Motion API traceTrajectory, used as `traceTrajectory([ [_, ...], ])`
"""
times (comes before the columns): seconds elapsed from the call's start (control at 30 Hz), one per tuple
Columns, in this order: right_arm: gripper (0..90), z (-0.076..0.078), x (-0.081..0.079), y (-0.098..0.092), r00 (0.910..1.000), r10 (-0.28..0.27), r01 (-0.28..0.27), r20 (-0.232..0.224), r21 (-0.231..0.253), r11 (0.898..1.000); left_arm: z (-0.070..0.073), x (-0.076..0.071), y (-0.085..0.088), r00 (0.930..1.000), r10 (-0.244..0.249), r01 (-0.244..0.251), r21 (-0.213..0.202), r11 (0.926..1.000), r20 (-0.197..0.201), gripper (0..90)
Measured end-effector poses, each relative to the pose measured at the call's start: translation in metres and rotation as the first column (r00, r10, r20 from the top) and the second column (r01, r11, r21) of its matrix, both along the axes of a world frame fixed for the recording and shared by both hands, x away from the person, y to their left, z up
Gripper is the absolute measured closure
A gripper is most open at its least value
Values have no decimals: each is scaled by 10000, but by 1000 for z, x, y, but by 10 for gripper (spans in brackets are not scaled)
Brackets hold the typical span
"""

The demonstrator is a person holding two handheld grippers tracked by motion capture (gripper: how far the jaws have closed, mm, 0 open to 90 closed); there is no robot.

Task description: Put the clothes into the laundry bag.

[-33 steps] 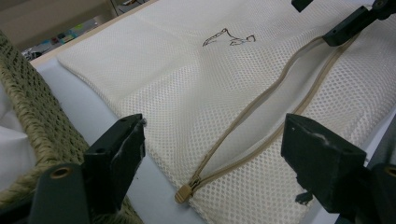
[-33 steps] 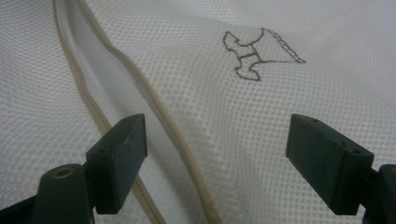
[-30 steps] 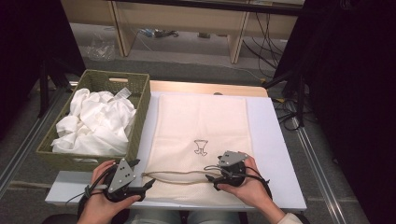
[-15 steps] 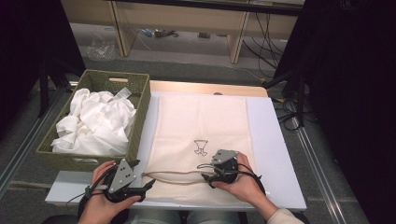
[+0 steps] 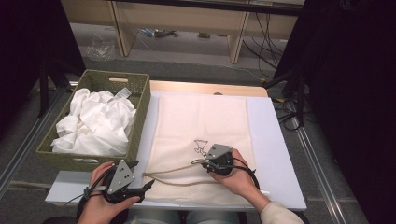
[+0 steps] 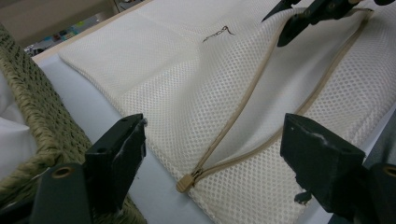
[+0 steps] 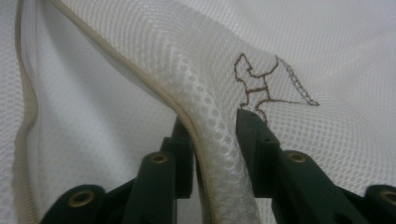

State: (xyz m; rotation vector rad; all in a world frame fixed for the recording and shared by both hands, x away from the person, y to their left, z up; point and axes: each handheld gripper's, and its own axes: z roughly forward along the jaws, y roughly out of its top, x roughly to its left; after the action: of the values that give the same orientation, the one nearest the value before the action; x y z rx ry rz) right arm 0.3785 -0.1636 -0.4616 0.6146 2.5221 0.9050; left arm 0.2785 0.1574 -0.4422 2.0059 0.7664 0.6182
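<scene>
Right claw (image 7: pixel 212 128) closed, probably pinching bag (zipper edge) (image 7: pixel 205 116).

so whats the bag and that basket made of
The bag looks like cream synthetic mesh, matte: fine holes show all over it, with a tan zipper. The basket seems woven from olive-green fibre, perhaps seagrass or paper cord, judging by its twisted strands.

Along the table's (image 5: pixel 275 154) left edge, a green woven basket (image 5: pixel 140 112), heaped with crumpled white cloth (image 5: pixel 100 123). Past the far edge, on the grey floor, wooden furniture legs (image 5: pixel 236 35) and loose black cables (image 5: pixel 287 114) near the far right corner.
</scene>
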Motion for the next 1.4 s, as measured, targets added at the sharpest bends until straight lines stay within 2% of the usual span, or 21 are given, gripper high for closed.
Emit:
traceTrajectory([
  [0.07,754,3,-1,0,10000,-8,6,85,123,9999,0,0,0,10000,-46,46,79,10000,73,220],
  [0.1,785,9,-2,0,9994,-56,47,356,245,9997,0,0,0,10000,48,-48,-109,9999,-27,219],
  [0.13,795,12,-2,-1,9985,-45,30,552,283,9996,1,2,0,9997,-109,109,-31,9999,215,216],
  [0.2,818,18,-3,-1,9973,-128,84,726,601,9982,2,4,1,9993,-195,197,-60,9998,304,209],
  [0.3,826,24,-4,-1,9959,-249,180,872,784,9968,3,3,0,9996,-113,117,-158,9998,270,207],
  [0.33,836,31,-3,-2,9945,-429,327,960,1056,9939,4,2,-1,9997,-99,103,-198,9998,202,206],
  [0.4,842,36,0,-3,9917,-425,279,1216,1194,9925,6,2,-1,9994,-180,184,-147,9997,293,201],
  [0.47,843,41,2,-5,9915,-513,349,1197,1347,9903,9,3,-2,9991,-223,230,-181,9996,367,202],
  [0.57,842,48,5,-5,9896,-693,490,1262,1576,9863,13,1,-2,9999,1,3,-296,9996,147,212],
  [0.63,841,54,8,-5,9879,-729,496,1368,1665,9848,20,6,2,9989,-24,40,-352,9994,469,229],
  [0.67,840,57,9,-5,9865,-819,562,1421,1761,9828,23,6,4,9993,162,-149,-387,9991,340,233],
  [0.8,838,65,12,-4,9834,-1002,698,1514,1944,9784,36,14,13,9968,574,-563,-212,9982,553,196],
  [0.83,838,69,14,-4,9833,-980,664,1531,1993,9777,44,22,21,9936,859,-853,-106,9963,734,179],
  [0.9,834,71,15,-3,9829,-973,648,1566,2007,9775,51,34,31,9857,1433,-1447,87,9894,885,143],
  [0.97,829,71,16,-2,9828,-939,596,1589,2079,9763,56,47,42,9688,2217,-2268,352,9733,1110,119],
  [1.07,826,72,16,-2,9834,-1010,666,1509,2181,9736,60,72,60,9388,3252,-3335,638,9406,1138,59],
  [1.17,826,72,16,-3,9865,-928,626,1346,2134,9750,63,97,74,9119,4020,-4090,1042,9066,826,0],
  [1.23,824,72,16,-2,9853,-1000,683,1384,2169,9738,63,113,81,8982,4363,-4396,1246,8895,544,0],
  [1.3,823,72,16,-2,9835,-942,608,1543,2088,9761,64,128,88,8927,4504,-4469,1536,8813,131,0],
  [1.37,822,73,15,-2,9870,-1005,715,1258,2165,9737,63,141,91,8895,4557,-4450,1632,8805,-328,0],
  [1.4,822,73,17,-3,9830,-926,580,1588,2097,9760,63,146,93,8880,4561,-4413,1702,8811,-589,0],
])
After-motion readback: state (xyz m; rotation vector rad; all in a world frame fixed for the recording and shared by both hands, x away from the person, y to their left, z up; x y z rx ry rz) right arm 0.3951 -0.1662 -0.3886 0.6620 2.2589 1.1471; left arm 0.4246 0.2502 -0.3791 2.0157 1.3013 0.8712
